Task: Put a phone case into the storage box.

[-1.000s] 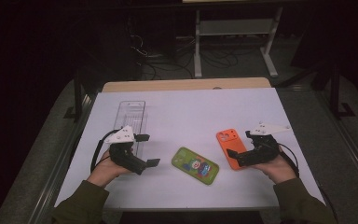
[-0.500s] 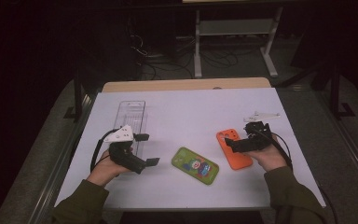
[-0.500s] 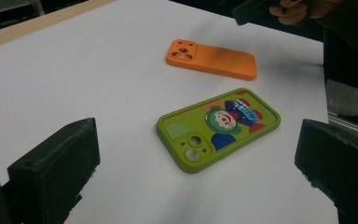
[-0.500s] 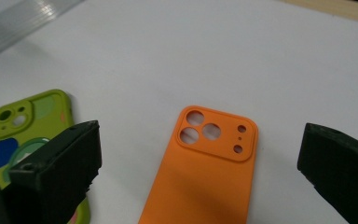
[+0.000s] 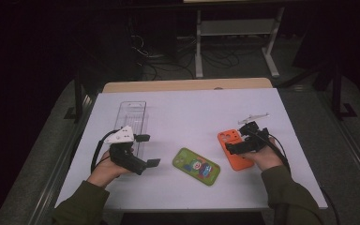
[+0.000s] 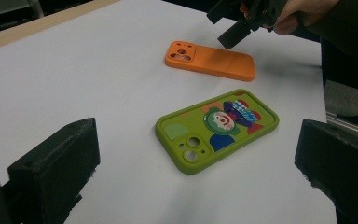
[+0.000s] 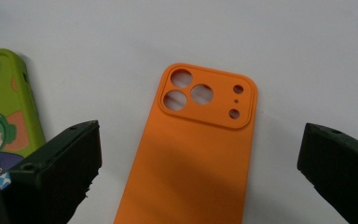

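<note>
Right gripper (image 5: 236, 144) over the orange phone case (image 5: 233, 149), jaws spread wide.
The case lies flat on the white table (image 5: 192, 112), its lower end cut off in the right gripper view; the green case (image 5: 196, 166) sits just beside it, half out of frame.

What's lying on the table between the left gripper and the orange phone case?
The green phone case, lying flat between the left gripper and the orange phone case; the high view shows it.

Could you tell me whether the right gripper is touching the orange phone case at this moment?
Apart. In the left gripper view, the right gripper hangs above the orange phone case, with white table showing between them; its own view shows the jaws spread wide.
</note>
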A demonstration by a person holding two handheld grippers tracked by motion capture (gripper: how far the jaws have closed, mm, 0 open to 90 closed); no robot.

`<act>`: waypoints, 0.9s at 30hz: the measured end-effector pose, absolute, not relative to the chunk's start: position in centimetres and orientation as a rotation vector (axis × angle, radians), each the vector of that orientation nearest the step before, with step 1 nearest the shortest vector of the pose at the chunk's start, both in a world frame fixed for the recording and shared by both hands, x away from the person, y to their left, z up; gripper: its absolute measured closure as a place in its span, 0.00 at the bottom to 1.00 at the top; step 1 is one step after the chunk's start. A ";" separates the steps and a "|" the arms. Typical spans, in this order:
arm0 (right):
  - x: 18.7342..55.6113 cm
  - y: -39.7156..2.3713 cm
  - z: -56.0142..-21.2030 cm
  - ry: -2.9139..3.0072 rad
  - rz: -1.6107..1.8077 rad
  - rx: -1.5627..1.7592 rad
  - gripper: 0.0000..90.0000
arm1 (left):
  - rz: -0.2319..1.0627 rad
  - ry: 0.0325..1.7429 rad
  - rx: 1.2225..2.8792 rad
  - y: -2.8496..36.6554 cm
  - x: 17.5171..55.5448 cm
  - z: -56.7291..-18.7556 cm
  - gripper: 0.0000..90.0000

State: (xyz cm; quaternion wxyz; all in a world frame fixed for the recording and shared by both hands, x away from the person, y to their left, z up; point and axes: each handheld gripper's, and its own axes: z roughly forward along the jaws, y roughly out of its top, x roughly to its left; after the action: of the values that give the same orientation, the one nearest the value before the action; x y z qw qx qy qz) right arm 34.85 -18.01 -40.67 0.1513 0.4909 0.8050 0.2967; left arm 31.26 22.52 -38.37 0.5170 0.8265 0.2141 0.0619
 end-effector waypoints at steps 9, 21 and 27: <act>34.7 -17.5 -41.9 2.355 0.762 1.470 0.00 | 0.155 0.513 1.986 22.7 31.3 -38.4 0.00; 34.6 -16.8 -43.5 2.382 0.672 1.494 0.00 | 0.159 0.519 1.984 22.7 31.3 -38.4 0.00; 34.5 -16.6 -44.0 2.390 0.612 1.494 0.04 | 0.161 0.516 1.985 22.6 31.3 -38.4 0.00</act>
State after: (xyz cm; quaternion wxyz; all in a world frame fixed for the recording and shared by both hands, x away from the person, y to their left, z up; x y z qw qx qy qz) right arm 34.52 -16.56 -44.02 0.1283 0.5139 0.8217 0.2106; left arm 31.28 22.65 -38.44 0.5161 0.8264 0.2147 0.0672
